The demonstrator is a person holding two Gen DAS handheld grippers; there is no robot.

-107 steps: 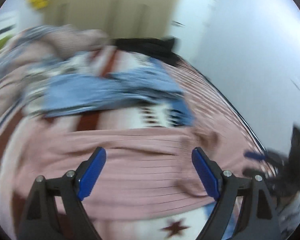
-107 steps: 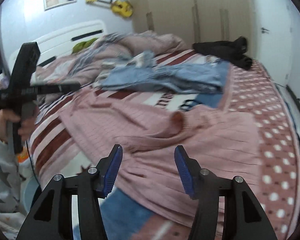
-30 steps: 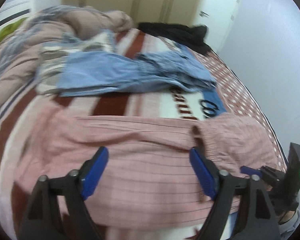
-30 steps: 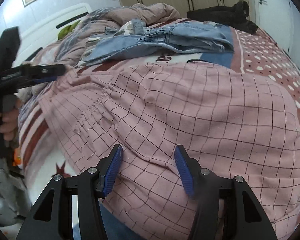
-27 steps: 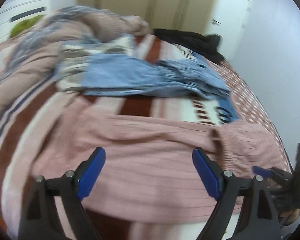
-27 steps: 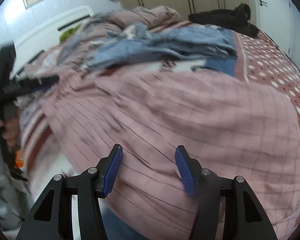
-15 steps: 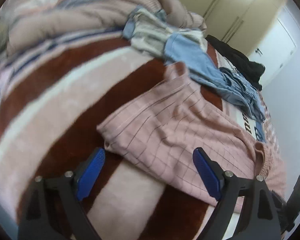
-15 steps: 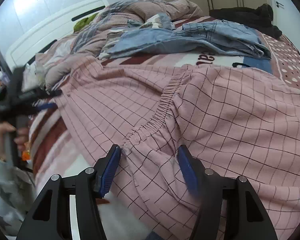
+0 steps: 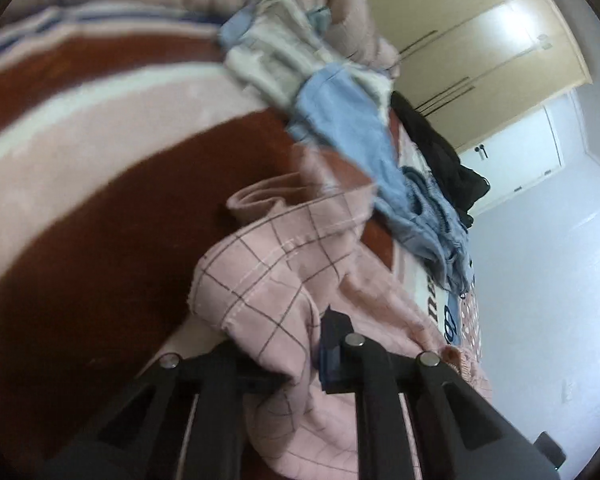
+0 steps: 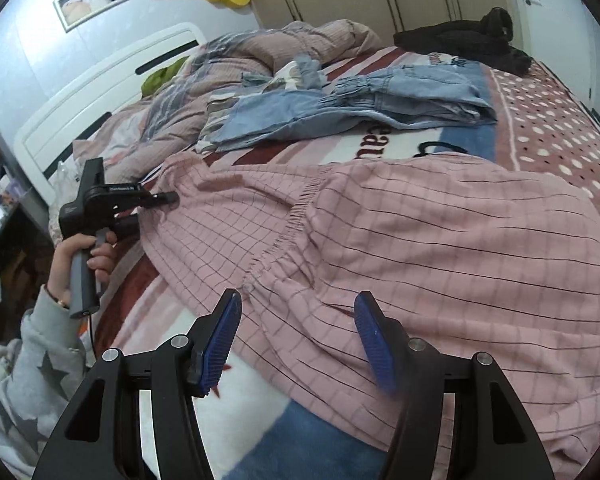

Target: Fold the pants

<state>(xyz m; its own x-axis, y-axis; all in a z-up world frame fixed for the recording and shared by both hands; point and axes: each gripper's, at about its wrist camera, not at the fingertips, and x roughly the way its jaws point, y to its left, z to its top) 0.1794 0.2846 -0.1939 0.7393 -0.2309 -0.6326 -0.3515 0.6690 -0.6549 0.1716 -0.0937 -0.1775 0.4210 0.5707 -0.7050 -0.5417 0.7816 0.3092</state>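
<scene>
Left claw (image 9: 288,344) is clamped on the hem of the pink checked pants (image 9: 260,280), apparently one leg end; the view is blurred. Right claw (image 10: 298,340) stands wide above the pants' (image 10: 440,232) waistband, which lie spread across the bed (image 10: 540,120).

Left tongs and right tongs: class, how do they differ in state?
The left tongs are shut on a leg end of the pink checked pants; the right tongs are open, holding nothing. The left grips cloth; the right hovers by the waistband. Both are at the same pants.
</scene>
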